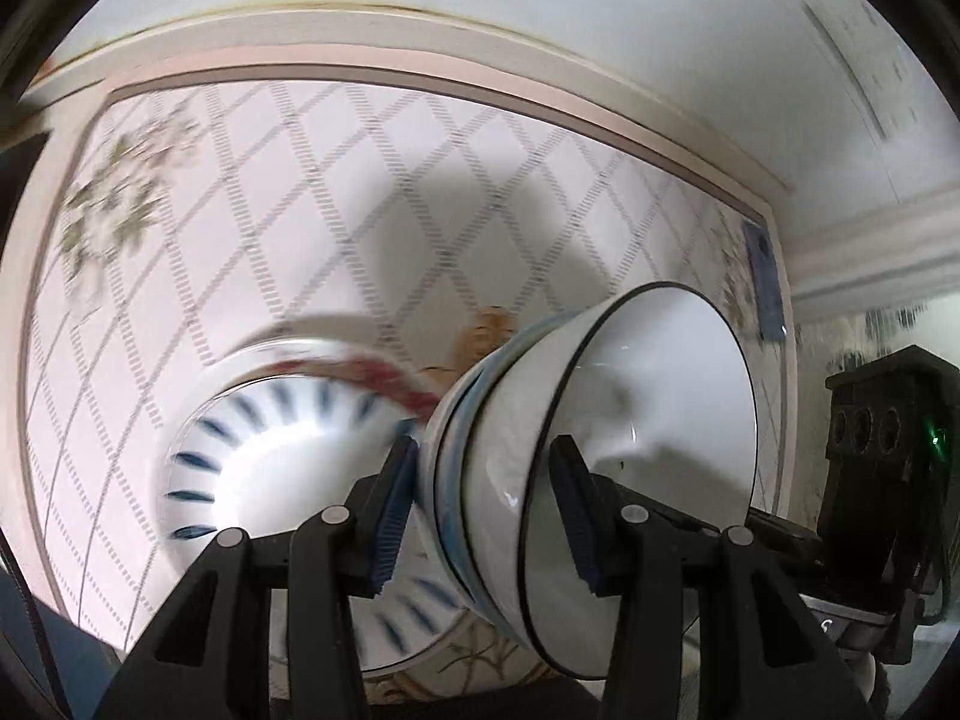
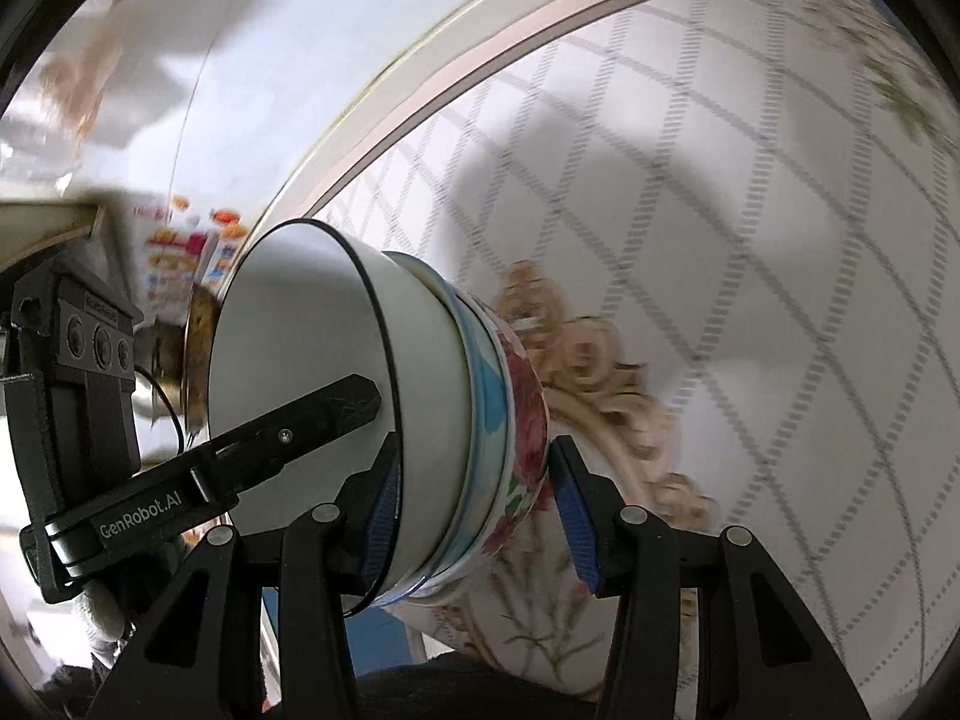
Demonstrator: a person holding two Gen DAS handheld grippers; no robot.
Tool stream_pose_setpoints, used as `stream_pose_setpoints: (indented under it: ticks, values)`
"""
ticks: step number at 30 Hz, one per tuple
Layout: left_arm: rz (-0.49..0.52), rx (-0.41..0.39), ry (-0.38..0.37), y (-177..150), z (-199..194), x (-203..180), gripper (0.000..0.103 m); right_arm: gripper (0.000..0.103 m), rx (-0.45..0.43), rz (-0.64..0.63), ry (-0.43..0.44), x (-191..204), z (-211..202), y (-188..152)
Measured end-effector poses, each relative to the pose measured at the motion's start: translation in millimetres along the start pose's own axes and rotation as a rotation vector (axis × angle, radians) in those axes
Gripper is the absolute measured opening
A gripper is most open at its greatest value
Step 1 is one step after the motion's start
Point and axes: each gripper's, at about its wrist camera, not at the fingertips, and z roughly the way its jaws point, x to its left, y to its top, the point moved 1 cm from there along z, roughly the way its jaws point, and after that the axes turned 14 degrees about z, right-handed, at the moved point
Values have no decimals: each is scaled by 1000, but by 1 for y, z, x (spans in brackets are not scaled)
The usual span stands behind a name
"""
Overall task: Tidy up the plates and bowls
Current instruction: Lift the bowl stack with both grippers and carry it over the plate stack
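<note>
The stack of bowls (image 1: 528, 456) is up off the surface (image 1: 336, 204), tipped on its side and held between the two grippers at once. It is a nest of several bowls: a white one with a thin dark rim innermost, a blue-banded one around it, and a flowered one (image 2: 528, 420) outermost.

In the left wrist view the left gripper (image 1: 486, 516) has its fingers (image 1: 393, 516) partly open and closed across the stack's wall, one pad on the outside of the nest, the other inside the white bowl's mouth. The mouth faces right there, toward the other gripper. In the right wrist view the right gripper (image 2: 474, 516) holds the opposite rim in the same manner, also partly open, one pad inside the mouth and one on the flowered outside. Each gripper grips its own side, so neither is the nearer; the stack's axis runs roughly level, across both pairs of fingers.

Below, near the surface's near edge, lies a plate with blue dashes (image 1: 276, 468) on a larger one with a red flowered rim (image 1: 372, 372). To my eye that pile is the nearest thing under the stack and the likeliest to be knocked. The patterned cloth beyond looks bare. Motion blur hides finer detail, and packets (image 2: 180, 264) show past the surface's edge.
</note>
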Motion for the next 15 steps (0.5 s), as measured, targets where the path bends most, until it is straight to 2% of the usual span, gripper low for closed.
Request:
stream_pose_setpoints:
  ticks: [8,15]
  values:
    - [-120,-22,24,-30,-14,54,42,51,94,-92,-5,47,51,-12]
    - [-187,-48,32,-47,-17,83,42,51,136,-142,-24,73,88,-22]
